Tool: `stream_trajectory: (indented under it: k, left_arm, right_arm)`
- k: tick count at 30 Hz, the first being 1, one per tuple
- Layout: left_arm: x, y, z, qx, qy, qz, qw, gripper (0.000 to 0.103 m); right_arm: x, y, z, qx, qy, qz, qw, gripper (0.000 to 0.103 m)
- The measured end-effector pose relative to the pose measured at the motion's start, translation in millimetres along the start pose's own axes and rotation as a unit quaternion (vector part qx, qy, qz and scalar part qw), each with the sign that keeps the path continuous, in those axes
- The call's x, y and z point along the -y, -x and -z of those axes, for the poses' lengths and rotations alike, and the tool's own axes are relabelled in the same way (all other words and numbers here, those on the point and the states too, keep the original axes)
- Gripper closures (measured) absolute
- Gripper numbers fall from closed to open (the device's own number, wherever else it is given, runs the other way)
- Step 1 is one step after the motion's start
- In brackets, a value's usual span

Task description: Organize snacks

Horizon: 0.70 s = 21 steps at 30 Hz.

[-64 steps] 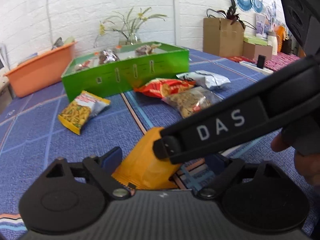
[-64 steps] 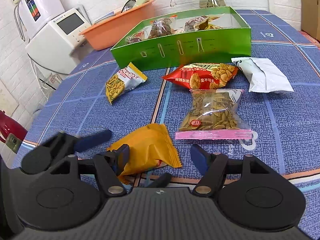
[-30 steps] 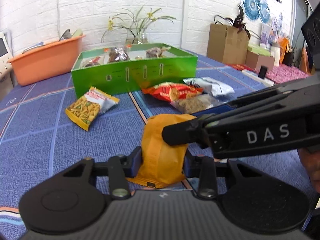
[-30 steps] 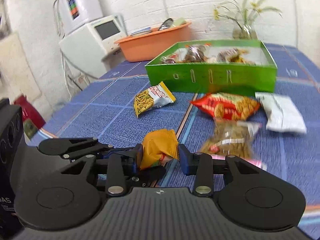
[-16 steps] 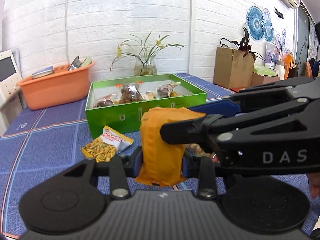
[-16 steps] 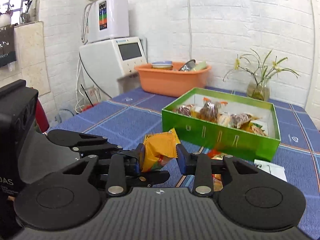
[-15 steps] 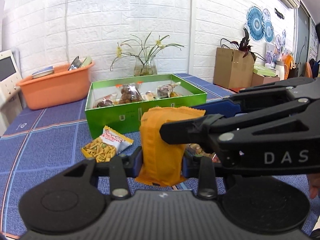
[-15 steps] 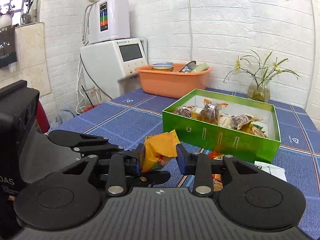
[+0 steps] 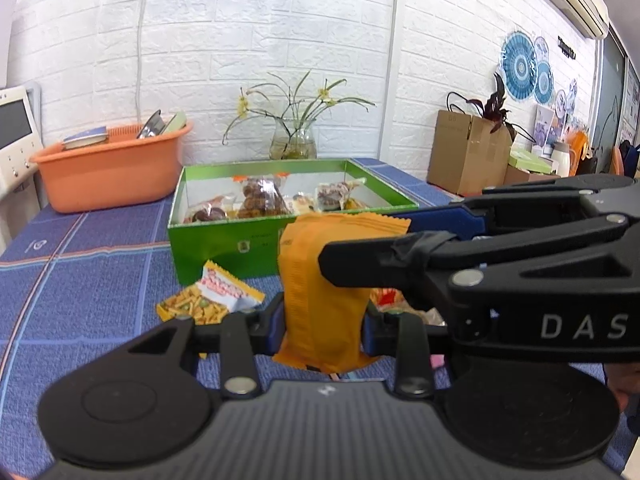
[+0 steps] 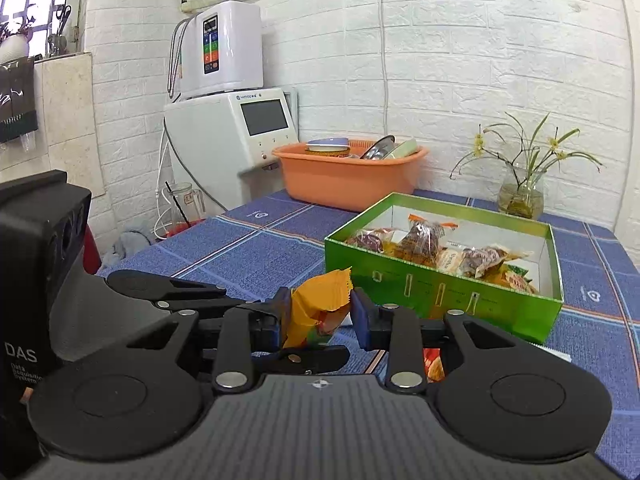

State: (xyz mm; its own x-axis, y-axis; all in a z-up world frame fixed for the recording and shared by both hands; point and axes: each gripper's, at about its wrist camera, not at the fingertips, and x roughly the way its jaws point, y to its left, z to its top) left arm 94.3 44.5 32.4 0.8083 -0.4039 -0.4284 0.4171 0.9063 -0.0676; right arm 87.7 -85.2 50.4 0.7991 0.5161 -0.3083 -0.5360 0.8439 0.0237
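An orange snack packet (image 9: 320, 300) hangs above the blue tablecloth with both grippers on it. My left gripper (image 9: 324, 324) is shut on its lower part. My right gripper (image 9: 360, 238) comes in from the right across its top. In the right wrist view the orange snack packet (image 10: 320, 300) sits crumpled between the pads of my right gripper (image 10: 320, 312), whose jaws are closing on it; my left gripper (image 10: 310, 330) reaches in from the left. The green box (image 9: 224, 248) (image 10: 440, 292) behind holds several wrapped snacks.
A yellow-and-white snack packet (image 9: 212, 300) lies in front of the box, and a red packet (image 10: 432, 364) shows behind my right fingers. At the back stand an orange basin (image 9: 108, 172), a flower vase (image 9: 294, 144) and a white appliance (image 10: 232, 132). Right of the table stands a cardboard box (image 9: 468, 160).
The orange packet lay on the cloth; my left gripper shut on it, my right gripper closed onto its top, and both rose with it clear of the table.
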Motion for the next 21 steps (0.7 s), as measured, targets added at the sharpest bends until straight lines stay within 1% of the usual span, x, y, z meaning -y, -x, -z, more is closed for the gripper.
stream_trajectory:
  k: [7, 11, 13, 15, 17, 18, 20, 21]
  left_arm:
    - [-3.9, -12.8, -23.2, 0.024, 0.0, -0.004, 0.9997, 0.071]
    - [-6.7, -30.4, -44.3, 0.059, 0.022, -0.011, 0.9979, 0.071]
    - [-9.3, -44.3, -56.2, 0.068, 0.027, -0.013, 0.9972, 0.071]
    - [-14.6, -63.4, -67.0, 0.065, 0.039, -0.005, 0.9971, 0.071]
    - [-19.4, -85.4, -74.1, 0.054, 0.051, 0.0, 0.9972, 0.071]
    - [-19.9, -96.0, -76.2, 0.05, 0.053, -0.002, 0.9974, 0.071]
    - [-17.7, -116.6, -78.5, 0.039, 0.041, -0.015, 0.9983, 0.066]
    - [-17.3, -125.7, -79.0, 0.03, 0.035, -0.02, 0.9987, 0.066]
  right_arm:
    - [16.5, -7.3, -17.6, 0.031, 0.006, 0.009, 0.999, 0.046]
    - [35.2, -16.9, -33.3, 0.065, 0.007, 0.021, 0.998, 0.046]
    - [49.0, -26.4, -39.7, 0.076, -0.002, 0.029, 0.997, 0.046]
    - [65.6, -37.8, -43.6, 0.077, -0.024, 0.037, 0.996, 0.046]
    - [84.6, -51.2, -44.8, 0.068, -0.052, 0.045, 0.995, 0.046]
    - [94.3, -57.4, -43.8, 0.067, -0.069, 0.046, 0.994, 0.046]
    - [113.0, -70.3, -38.4, 0.068, -0.109, 0.05, 0.99, 0.044]
    - [120.1, -75.2, -35.0, 0.066, -0.126, 0.057, 0.988, 0.035]
